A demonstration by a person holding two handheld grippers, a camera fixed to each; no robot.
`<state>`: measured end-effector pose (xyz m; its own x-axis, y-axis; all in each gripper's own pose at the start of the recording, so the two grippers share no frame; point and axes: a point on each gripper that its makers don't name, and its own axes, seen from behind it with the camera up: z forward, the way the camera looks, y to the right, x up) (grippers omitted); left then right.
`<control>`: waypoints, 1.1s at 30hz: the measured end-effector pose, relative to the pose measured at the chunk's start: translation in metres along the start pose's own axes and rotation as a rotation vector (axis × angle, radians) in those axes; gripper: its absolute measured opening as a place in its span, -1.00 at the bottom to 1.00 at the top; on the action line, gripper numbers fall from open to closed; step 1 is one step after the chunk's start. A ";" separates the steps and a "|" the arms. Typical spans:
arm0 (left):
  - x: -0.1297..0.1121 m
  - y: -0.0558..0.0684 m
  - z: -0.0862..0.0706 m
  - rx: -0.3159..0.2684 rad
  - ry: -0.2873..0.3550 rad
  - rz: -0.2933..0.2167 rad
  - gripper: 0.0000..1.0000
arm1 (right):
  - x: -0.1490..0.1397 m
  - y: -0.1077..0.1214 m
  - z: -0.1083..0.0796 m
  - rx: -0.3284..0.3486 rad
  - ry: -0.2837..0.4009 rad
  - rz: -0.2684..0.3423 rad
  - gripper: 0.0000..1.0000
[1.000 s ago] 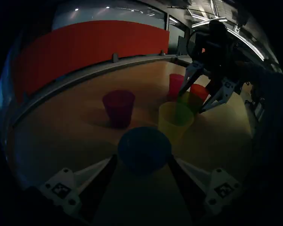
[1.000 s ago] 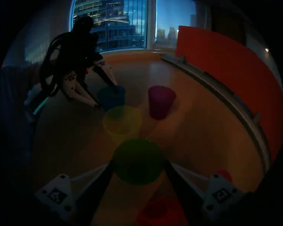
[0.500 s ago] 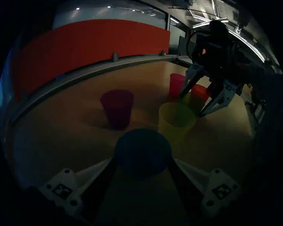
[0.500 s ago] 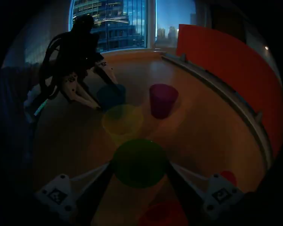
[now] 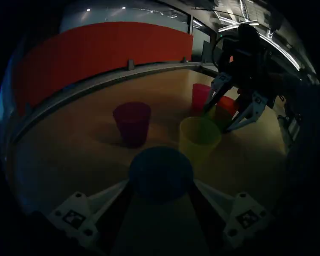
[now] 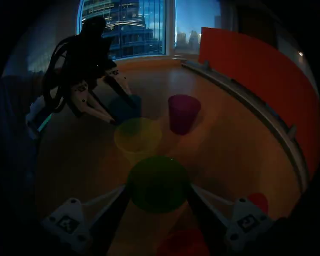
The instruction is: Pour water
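My left gripper (image 5: 160,184) was clamped on the blue cup (image 5: 161,170), one finger on each side wall, cup centred in front of me above the table (image 5: 74,145). My right gripper (image 6: 158,187) was closed the same way on the green cup (image 6: 157,182). The yellow cup (image 5: 199,133) stood on the table between the two held cups, just beside both, mouth open upward. The purple cup (image 5: 132,121) stood apart to one side. A pink cup (image 5: 199,96) and a red cup (image 5: 227,103) sat near the green one.

The light was too dim to tell whether either held cup had water in it.

Handling, my guess: thin plastic tumblers, light, smooth, slightly tapered, so they could slip downward in the fingers. The walls probably flex if squeezed hard, and the rim is the stiffer part. I'd hold at mid-wall or a bit higher, with firm but not crushing pressure. If there was water, weight shifts during the tilt, so tip slowly over the yellow cup's mouth.
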<state>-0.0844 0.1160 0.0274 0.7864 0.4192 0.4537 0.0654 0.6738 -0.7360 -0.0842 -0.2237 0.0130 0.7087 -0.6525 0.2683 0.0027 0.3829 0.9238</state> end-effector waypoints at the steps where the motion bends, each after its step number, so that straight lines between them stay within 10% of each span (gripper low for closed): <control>1: 0.000 0.000 0.000 -0.001 0.001 -0.002 0.75 | 0.001 0.000 0.000 -0.002 0.004 0.001 0.91; 33: 0.091 0.027 -0.062 0.053 0.240 0.000 0.69 | 0.070 0.002 -0.086 -0.121 0.272 0.025 0.87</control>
<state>0.0269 0.1348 0.0184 0.9103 0.2665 0.3168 0.0384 0.7076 -0.7056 0.0263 -0.2125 0.0106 0.8728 -0.4485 0.1924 0.0552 0.4824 0.8742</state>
